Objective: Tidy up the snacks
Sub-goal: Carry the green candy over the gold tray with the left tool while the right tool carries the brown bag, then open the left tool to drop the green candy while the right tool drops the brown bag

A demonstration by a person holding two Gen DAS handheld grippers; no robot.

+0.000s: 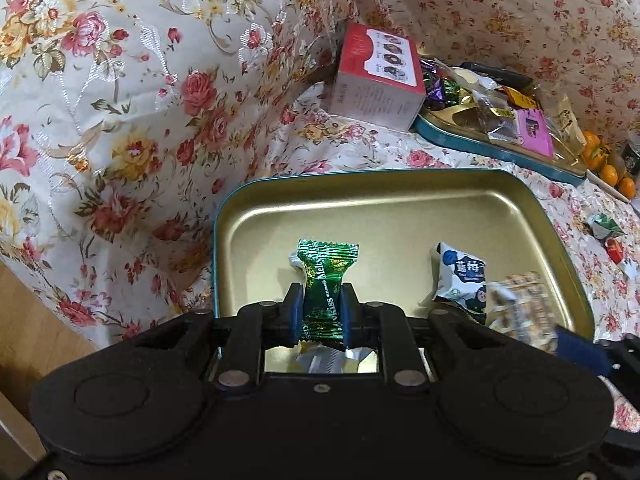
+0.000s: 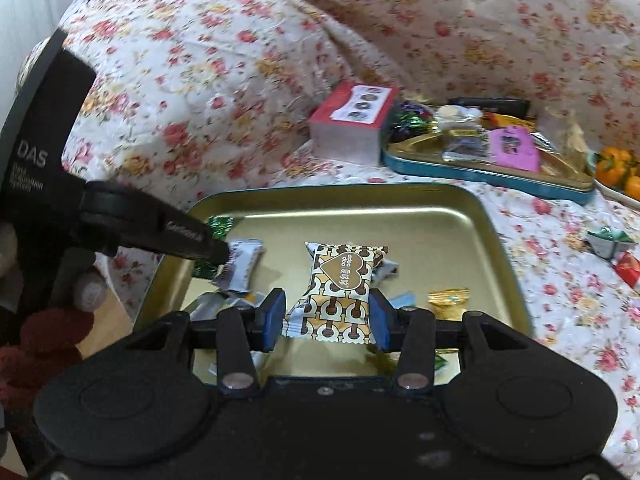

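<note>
Both grippers are over the gold tin tray [image 1: 400, 200] with candy pinched: left gripper [image 1: 322, 312] clamps the green Meltykiss candy [image 1: 326, 280], long axis pointing away along the fingers; right gripper [image 2: 326, 316] squeezes the brown patterned packet [image 2: 340, 292] by its 2 sides. Snacks under both bodies are hidden.

Near gold-lined teal tin tray [image 1: 400, 208] holding wrapped snacks, second teal tray [image 1: 480, 148] behind it, red-and-white box [image 1: 376, 76] left of that tray

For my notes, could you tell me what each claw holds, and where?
Left claw: green candy, by its middle. Right claw: brown-patterned snack packet, by its lower sides.
</note>
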